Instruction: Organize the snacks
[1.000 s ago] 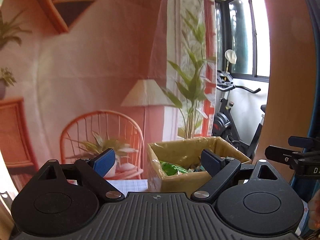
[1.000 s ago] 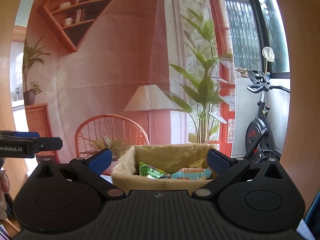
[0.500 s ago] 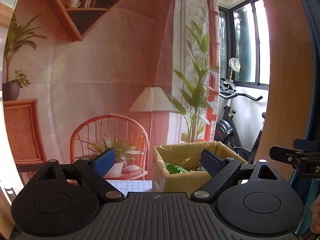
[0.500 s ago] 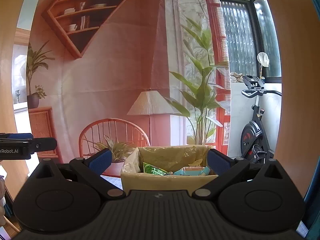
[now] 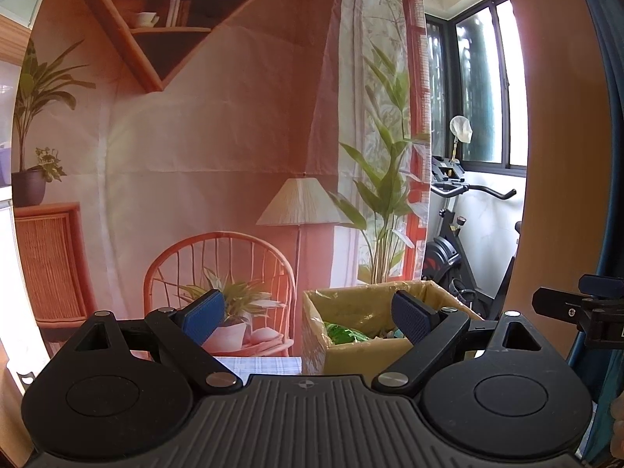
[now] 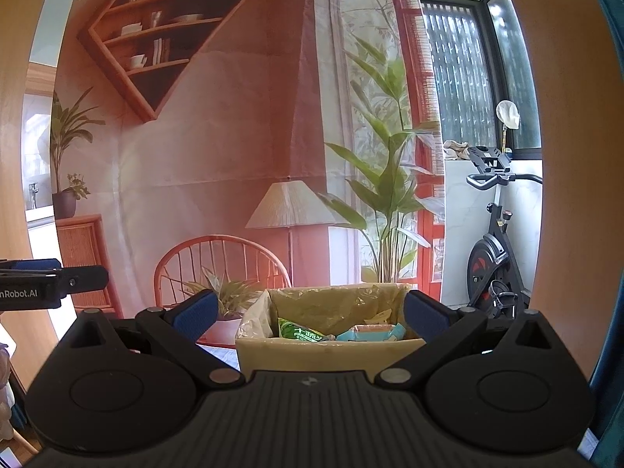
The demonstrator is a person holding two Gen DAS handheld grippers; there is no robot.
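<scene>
We are holding our left gripper [image 5: 308, 318] and right gripper [image 6: 310, 314] spread wide and empty, facing the snack-filled box [image 6: 327, 353].

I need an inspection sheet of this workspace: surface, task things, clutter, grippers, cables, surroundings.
Surface: checked cloth, only a strip visible.
Task things: lined cardboard box holding a green snack packet and a light blue packet.
Clutter: nothing seen.
Grippers: left gripper open, empty; right gripper open, empty, the box framed between its fingers.
Cables: nothing seen.
Surroundings: printed room backdrop, exercise bike, window.
</scene>
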